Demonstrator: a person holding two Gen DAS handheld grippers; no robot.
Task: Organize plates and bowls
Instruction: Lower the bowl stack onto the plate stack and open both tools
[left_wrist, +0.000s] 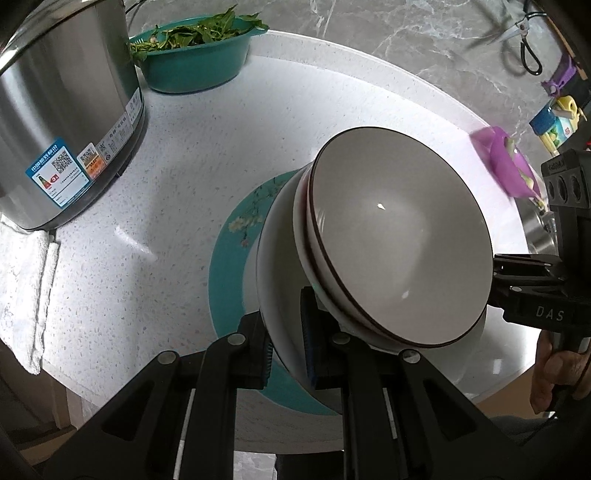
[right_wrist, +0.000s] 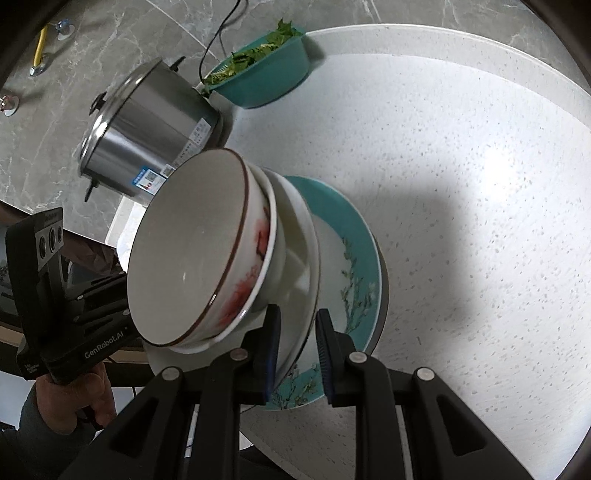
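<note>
With the left tool (left_wrist: 286, 345) clamped on the white plate (left_wrist: 273, 280) and the right tool (right_wrist: 297, 360) pinched on the stack's opposite rim, the bowls (left_wrist: 399, 236) atop the teal floral plate (right_wrist: 354, 258) wanted level, matched lowering onto the speckled white bench (left_wrist: 177, 177), right of the steel rice cooker (left_wrist: 62, 110), below grey marbled wall.

A home kitchen: a speckled white countertop (left_wrist: 184, 155) holds a steel cooker pot (left_wrist: 66, 110), a teal colander of greens (left_wrist: 192, 62), and stacked bowls (left_wrist: 399, 240).
</note>
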